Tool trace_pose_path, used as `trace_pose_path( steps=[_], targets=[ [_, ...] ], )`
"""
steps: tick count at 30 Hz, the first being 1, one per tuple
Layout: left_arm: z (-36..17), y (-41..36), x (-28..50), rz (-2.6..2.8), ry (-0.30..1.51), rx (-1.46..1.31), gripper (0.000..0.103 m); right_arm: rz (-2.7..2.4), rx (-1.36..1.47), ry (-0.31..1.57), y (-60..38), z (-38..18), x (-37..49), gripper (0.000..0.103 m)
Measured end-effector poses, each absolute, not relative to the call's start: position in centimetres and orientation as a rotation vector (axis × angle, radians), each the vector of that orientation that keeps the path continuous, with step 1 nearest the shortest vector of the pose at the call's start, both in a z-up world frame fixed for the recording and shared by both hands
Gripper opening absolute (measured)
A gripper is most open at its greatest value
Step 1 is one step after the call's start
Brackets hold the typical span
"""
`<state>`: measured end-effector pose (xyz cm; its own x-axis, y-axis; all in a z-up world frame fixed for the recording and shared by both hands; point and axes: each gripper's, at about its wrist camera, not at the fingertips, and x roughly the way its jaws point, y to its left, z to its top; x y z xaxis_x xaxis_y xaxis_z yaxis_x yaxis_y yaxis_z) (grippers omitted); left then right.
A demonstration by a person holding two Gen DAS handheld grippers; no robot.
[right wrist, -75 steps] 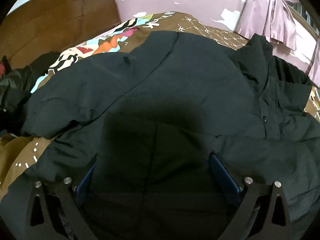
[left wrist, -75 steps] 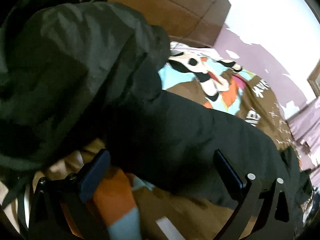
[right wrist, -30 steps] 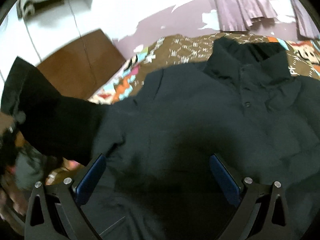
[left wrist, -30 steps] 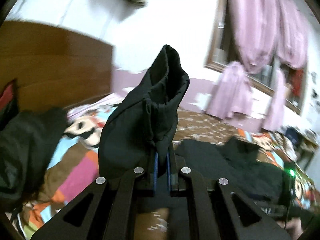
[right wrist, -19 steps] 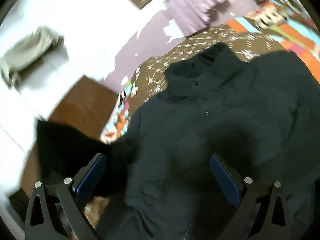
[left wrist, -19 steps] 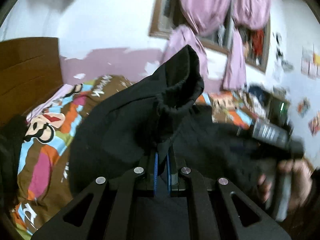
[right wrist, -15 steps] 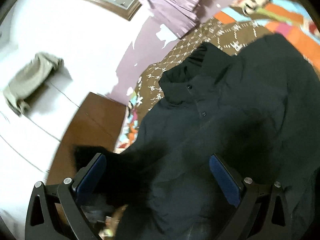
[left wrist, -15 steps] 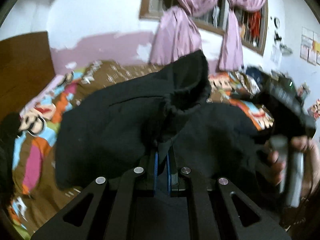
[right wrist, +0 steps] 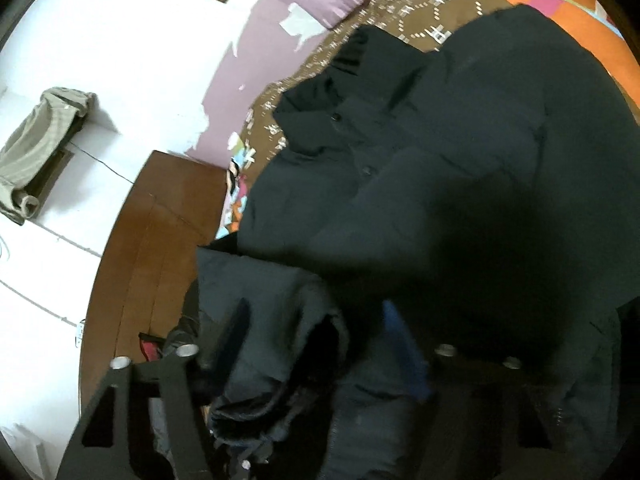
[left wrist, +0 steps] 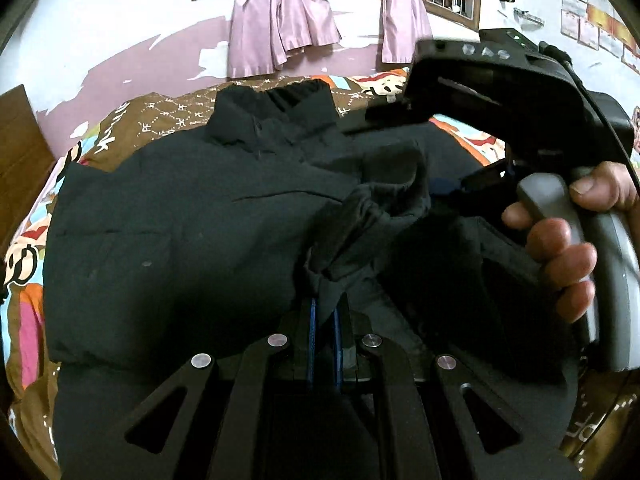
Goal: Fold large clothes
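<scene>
A large black padded jacket (left wrist: 168, 216) lies front up on the patterned bedspread (left wrist: 160, 120), collar toward the far wall. My left gripper (left wrist: 324, 304) is shut on one sleeve, just behind its ribbed cuff (left wrist: 400, 188), and holds it over the jacket's chest. A hand (left wrist: 560, 236) brings in my right gripper (left wrist: 394, 156) from the right. In the right wrist view the right gripper (right wrist: 316, 340) is rolled sideways and its jaws are closing, with the sleeve cuff (right wrist: 276, 364) between the fingers. The blue pad (right wrist: 400, 344) stands clear of the cloth. The jacket body (right wrist: 460, 152) fills that view.
Pink curtains (left wrist: 280, 20) hang at a window on the far wall. A wooden headboard (right wrist: 160, 240) stands at the bed's left end, with dark clothes and something red (right wrist: 149, 350) below it. A beige cloth (right wrist: 40, 140) sits on a wall ledge.
My left gripper has swung the sleeve rightward and down over the jacket's front. My right gripper has rolled sideways, and its jaws have come in from wide open around the cuff.
</scene>
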<state>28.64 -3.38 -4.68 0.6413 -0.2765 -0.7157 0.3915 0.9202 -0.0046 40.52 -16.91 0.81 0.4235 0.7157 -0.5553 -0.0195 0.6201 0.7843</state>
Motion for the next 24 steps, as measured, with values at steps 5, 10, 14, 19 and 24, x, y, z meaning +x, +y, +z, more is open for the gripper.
trace_pose_path(
  steps=[5, 10, 14, 19, 24],
  targets=[
    [-5.2, -2.9, 29.3, -0.379, 0.82, 0.137, 0.005, 0.52, 0.726, 1.069, -16.6, 0.8, 40.5, 0.011],
    [-4.8, -3.3, 29.0, -0.443, 0.828, 0.131, 0.02, 0.498, 0.595, 0.949, -17.1, 4.3, 40.5, 0.007],
    [-3.3, -3.3, 28.7, -0.535, 0.79, 0.056, 0.049, 0.426, 0.563, 0.816, -19.6, 7.3, 40.4, 0.006],
    [-1.7, -3.2, 28.5, -0.526, 0.745, 0.045, 0.051, 0.22, 0.487, 0.703, -23.5, 9.0, 40.6, 0.006],
    [-1.7, -2.4, 29.3, -0.395, 0.802, 0.043, 0.051, 0.072, 0.393, 0.736, -25.6, 6.8, 41.9, 0.006]
  ],
)
